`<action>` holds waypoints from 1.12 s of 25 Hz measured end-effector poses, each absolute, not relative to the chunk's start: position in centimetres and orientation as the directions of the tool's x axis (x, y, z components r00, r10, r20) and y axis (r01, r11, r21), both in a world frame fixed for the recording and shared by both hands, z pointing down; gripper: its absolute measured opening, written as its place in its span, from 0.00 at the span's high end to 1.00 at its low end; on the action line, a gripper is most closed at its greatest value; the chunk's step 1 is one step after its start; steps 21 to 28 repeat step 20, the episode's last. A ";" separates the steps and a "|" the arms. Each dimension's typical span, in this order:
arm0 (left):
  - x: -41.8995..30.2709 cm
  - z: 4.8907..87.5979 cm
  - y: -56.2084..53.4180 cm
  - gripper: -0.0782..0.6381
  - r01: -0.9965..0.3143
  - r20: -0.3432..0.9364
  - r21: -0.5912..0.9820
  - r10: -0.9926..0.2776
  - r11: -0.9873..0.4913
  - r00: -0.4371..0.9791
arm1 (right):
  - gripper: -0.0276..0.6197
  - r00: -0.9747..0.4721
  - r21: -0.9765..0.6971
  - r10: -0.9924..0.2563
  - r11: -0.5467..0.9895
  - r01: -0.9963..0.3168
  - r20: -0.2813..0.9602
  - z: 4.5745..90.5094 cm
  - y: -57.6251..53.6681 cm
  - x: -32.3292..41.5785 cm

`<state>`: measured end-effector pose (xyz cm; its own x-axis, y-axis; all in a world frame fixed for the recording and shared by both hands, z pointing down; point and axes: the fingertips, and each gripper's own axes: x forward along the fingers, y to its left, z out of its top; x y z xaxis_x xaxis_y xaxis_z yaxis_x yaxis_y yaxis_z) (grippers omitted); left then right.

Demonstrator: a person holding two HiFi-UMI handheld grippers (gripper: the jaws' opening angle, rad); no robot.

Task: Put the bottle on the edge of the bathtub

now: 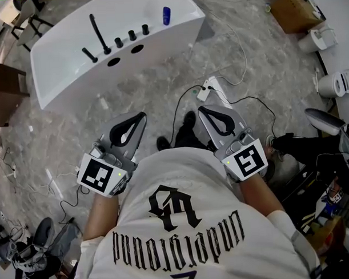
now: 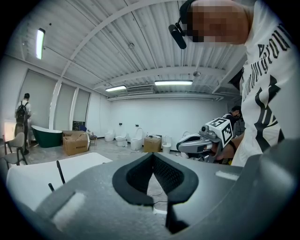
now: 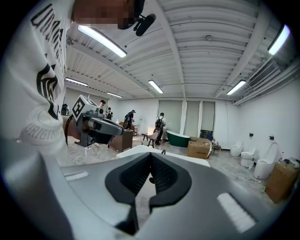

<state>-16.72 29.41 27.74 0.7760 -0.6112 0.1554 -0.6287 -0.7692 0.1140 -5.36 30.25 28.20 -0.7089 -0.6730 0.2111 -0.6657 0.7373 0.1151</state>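
A small blue bottle stands upright on the far right rim of the white bathtub, beside a row of black tap fittings. Both grippers are held close to the person's chest, well short of the tub. My left gripper is shut with nothing in it, its jaws meeting at the tip. My right gripper is also shut and empty. Each gripper shows in the other's view: the right gripper and the left gripper. The bottle is not visible in either gripper view.
Black cables and a white power strip lie on the marble floor between me and the tub. A cardboard box and white toilets stand at the right, a brown cabinet at the left. People stand far off.
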 end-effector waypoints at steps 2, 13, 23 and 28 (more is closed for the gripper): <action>-16.7 27.9 29.5 0.88 -0.629 0.160 0.120 -0.610 -0.768 0.776 | 0.95 -0.707 0.128 -0.674 0.737 -0.664 0.215 28.2 30.4 -5.4; -16.9 28.3 29.3 0.88 -0.628 0.172 0.143 -0.606 -0.765 0.777 | 0.95 -0.709 0.114 -0.668 0.741 -0.662 0.227 28.3 30.0 -5.5; -16.0 28.1 29.5 0.88 -0.628 0.170 0.148 -0.605 -0.764 0.778 | 0.95 -0.714 0.111 -0.664 0.745 -0.658 0.224 28.1 30.1 -4.8; -16.0 28.1 29.5 0.88 -0.628 0.170 0.148 -0.605 -0.764 0.778 | 0.95 -0.714 0.111 -0.664 0.745 -0.658 0.224 28.1 30.1 -4.8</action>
